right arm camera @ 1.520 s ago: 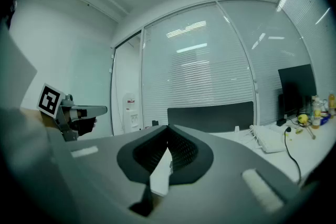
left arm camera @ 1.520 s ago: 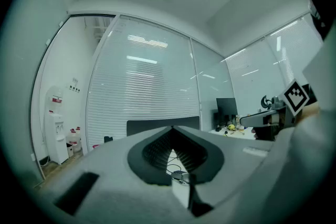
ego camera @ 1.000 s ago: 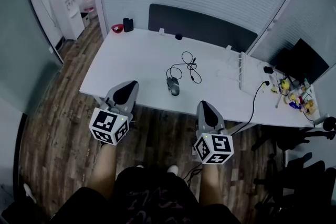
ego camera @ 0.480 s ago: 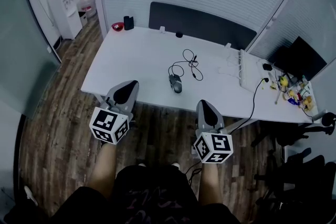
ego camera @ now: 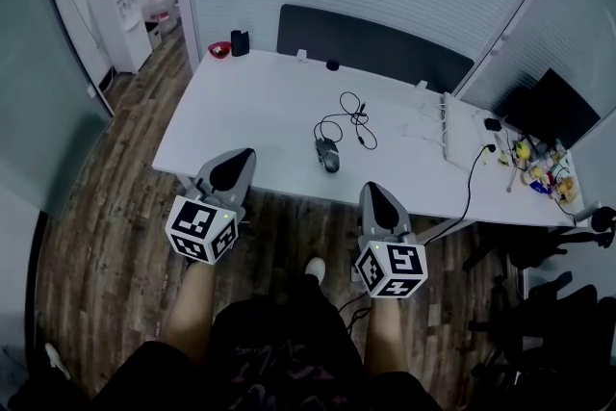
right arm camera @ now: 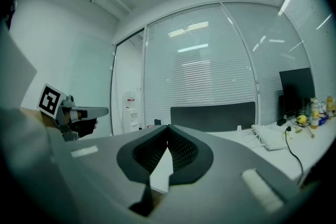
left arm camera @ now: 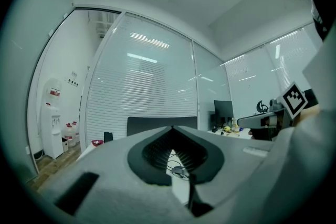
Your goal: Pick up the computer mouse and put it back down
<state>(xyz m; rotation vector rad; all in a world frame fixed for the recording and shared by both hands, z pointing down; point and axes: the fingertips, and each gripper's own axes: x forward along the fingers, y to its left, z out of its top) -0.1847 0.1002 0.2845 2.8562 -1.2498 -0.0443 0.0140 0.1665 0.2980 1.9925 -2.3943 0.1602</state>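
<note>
Left hand-held gripper (ego camera: 234, 166) hovers level by the front edge of the white bench (ego camera: 260, 111), over the wood floor (ego camera: 106, 236), its jaws clenched tip to tip with nothing between them; right hand-held gripper (ego camera: 378, 197) hangs beside it, well apart, likewise clenched and empty. Each carries its marker cube at the rear, nearest the person. Between the lines of the two, the computer mouse (ego camera: 328, 154) lies on the bench close to the front edge, apart from both; its cable (ego camera: 351, 115) loops away toward the back. In the left gripper view the mouse (left arm camera: 180, 170) shows through the gap below the closed tips. A dark panel (ego camera: 375, 45) runs along the bench's back edge; a white keyboard (ego camera: 445, 132) lies toward the right end; a water dispenser (ego camera: 120, 14) stands by the far left wall.
</note>
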